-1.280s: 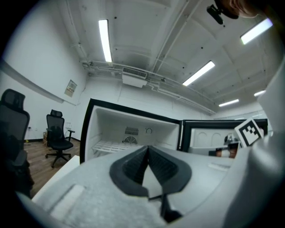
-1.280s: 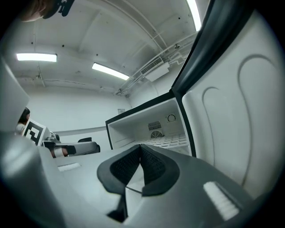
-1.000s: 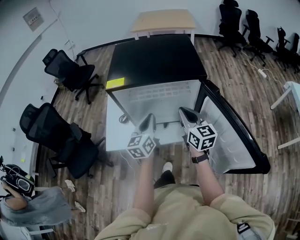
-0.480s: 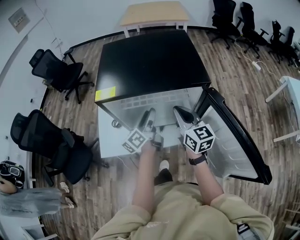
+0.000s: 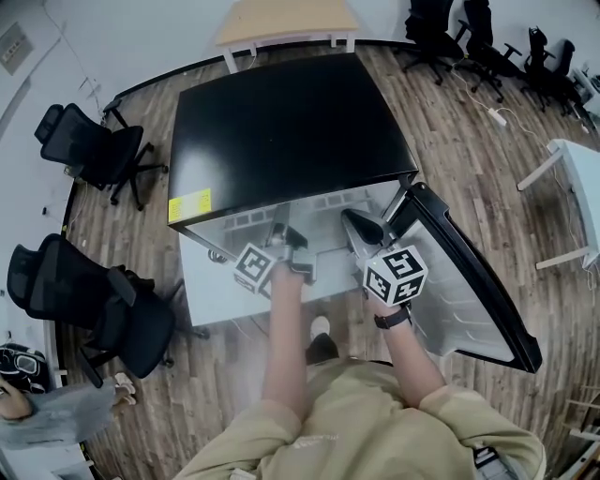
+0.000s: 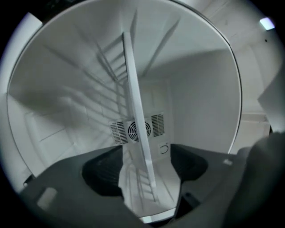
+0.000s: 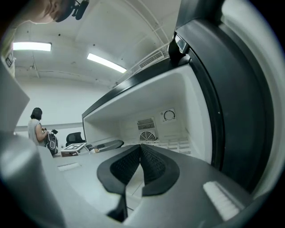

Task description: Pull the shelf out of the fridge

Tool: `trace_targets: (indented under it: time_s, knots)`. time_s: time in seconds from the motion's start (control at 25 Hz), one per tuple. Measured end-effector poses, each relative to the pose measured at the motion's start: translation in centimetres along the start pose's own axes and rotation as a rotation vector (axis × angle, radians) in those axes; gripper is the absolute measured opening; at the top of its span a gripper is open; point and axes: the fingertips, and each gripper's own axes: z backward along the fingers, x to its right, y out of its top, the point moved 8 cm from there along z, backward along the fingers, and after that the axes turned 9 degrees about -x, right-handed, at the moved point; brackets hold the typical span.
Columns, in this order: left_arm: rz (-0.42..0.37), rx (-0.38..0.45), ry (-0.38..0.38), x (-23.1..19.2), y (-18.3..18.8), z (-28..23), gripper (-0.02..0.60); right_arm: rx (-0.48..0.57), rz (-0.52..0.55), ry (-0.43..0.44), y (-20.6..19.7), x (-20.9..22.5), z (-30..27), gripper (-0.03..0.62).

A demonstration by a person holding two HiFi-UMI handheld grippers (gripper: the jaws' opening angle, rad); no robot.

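The fridge (image 5: 291,122) has a black top, and its door (image 5: 469,281) is swung open to the right. In the left gripper view, the white wire shelf (image 6: 133,98) runs edge-on as a pale rail down the picture. My left gripper (image 6: 147,153) reaches into the cabinet (image 5: 286,242). Its jaws are opening, with the shelf's front rail between them and a gap on each side. My right gripper (image 5: 361,230) hangs at the fridge mouth near the door. Its pads (image 7: 151,164) are pressed together on nothing.
A round fan vent (image 7: 146,136) sits on the fridge's back wall. Black office chairs (image 5: 94,300) stand on the wood floor to the left. A wooden table (image 5: 281,19) is behind the fridge, a white table (image 5: 577,178) at the right, and a person (image 5: 28,394) at the lower left.
My left gripper has moved forward into the fridge and its jaws have gone from shut to spread. The right gripper has stayed shut near the door.
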Motion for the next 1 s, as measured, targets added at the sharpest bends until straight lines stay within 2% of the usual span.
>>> trace_targets:
  time_s: [0.12, 0.32, 0.44, 0.56, 0.76, 1.0]
  knots:
    - [0.048, 0.017, -0.021, -0.8, 0.4, -1.3, 0.304, 0.006, 0.004, -0.013, 0.2, 0.5, -0.4, 0.005]
    - [0.086, 0.052, -0.040, -1.6, 1.2, -2.5, 0.233, 0.024, 0.013, -0.024, 0.5, 0.8, -1.1, 0.005]
    - [0.099, 0.085, -0.046, -1.9, 1.8, -3.0, 0.162, 0.025, 0.016, -0.022, 0.7, 0.9, -1.6, 0.005]
    - [0.085, 0.110, -0.034, -1.8, 2.2, -3.2, 0.046, 0.021, 0.013, -0.020, 0.7, 0.8, -2.0, 0.005]
    - [0.106, 0.118, -0.024, -1.7, 2.1, -3.3, 0.041, 0.019, 0.007, -0.017, 0.7, 0.7, -2.2, 0.005]
    - [0.191, 0.127, -0.045, -1.6, 1.7, -2.8, 0.034, 0.030, 0.014, -0.003, 0.6, -0.2, -1.2, 0.005]
